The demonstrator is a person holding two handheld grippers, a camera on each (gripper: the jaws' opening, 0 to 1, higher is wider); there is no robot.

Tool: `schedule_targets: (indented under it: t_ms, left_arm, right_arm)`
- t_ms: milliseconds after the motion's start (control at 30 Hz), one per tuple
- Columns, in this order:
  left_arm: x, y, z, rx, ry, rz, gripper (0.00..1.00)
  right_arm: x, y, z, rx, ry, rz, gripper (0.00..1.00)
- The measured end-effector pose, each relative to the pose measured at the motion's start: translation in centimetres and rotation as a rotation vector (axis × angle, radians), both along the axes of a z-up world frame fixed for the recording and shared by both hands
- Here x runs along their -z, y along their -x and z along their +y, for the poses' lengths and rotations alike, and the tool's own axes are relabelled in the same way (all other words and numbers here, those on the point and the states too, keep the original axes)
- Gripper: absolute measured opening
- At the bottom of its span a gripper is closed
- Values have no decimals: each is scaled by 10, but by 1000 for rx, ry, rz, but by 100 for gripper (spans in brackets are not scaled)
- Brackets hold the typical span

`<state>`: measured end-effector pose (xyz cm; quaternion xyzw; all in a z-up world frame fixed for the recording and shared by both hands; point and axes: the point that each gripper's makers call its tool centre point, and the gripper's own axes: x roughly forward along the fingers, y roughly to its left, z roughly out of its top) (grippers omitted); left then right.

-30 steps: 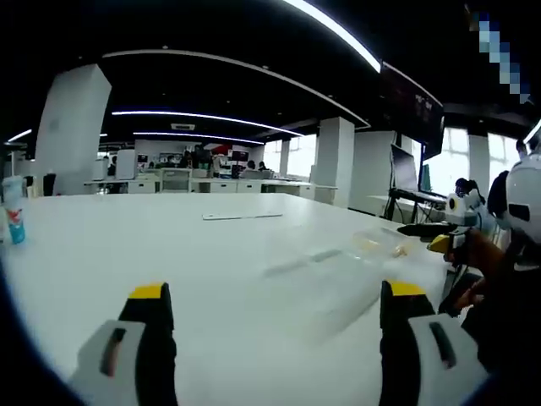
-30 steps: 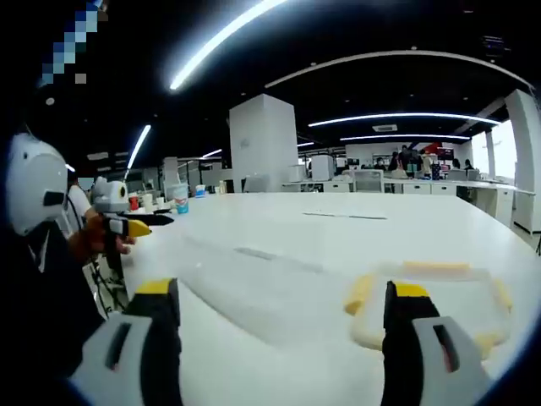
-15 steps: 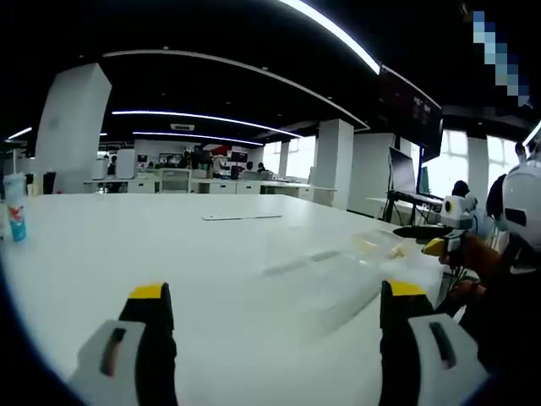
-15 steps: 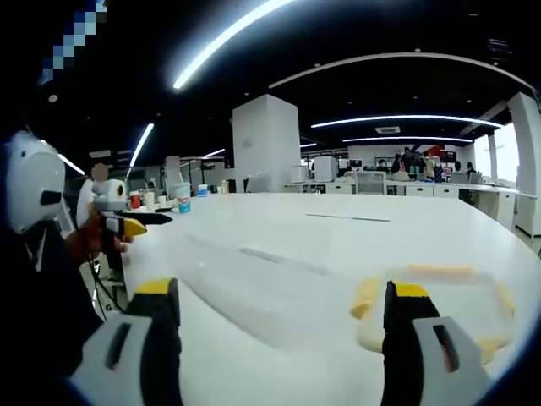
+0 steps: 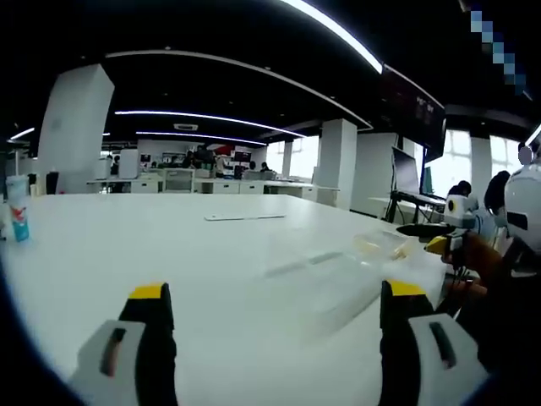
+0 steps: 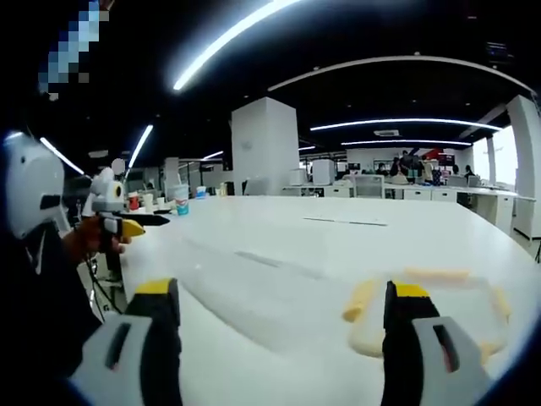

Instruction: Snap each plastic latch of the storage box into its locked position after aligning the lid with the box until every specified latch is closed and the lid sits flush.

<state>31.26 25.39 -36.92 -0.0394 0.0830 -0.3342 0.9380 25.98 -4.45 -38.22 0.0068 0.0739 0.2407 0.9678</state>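
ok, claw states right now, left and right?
Left claw: open, holding nothing, above the white table.
Right claw: open, holding nothing, near the lid.

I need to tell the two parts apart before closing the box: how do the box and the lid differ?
The box is a clear tub with no colour on it; the lid has yellow latches along its rim. The box stands taller off the table; the lid lies flat. Both rest on the table, apart, neither held.

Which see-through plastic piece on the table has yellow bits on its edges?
The lid, lying flat by the right gripper. It has yellow latches around its rim. The clear box beside it is taller, with no yellow.
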Motion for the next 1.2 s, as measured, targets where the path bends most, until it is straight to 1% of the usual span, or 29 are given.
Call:
schedule_targets:
  t_ms: [200,367,500,633,733,933,1200]
  left_arm:
    - [-8,1,0,-1,-2,-11,100]
    - [-7,1,3,-12,6,-7,100]
    - [-7,2,4,-15,1,-6,100]
    - [-10,1,7,-19,11,-11,100]
    - [-11,2,7,-16,17,-9,100]
    - [-10,2,6,-12,5,-11,100]
    - [-16,2,4,-16,4,-26,100]
  right_arm:
    - [-5,-1,1,-8,6,-11,100]
    - [-7,-2,2,-13,3,-17,100]
    - [-7,-3,6,-23,6,-10,100]
    - [-8,-2,12,-47,-5,-8,100]
    - [-7,-1,15,-63,7,-7,99]
    - [-12,-1,14,-59,0,-19,99]
    - [-12,-3,13,-56,10,-27,100]
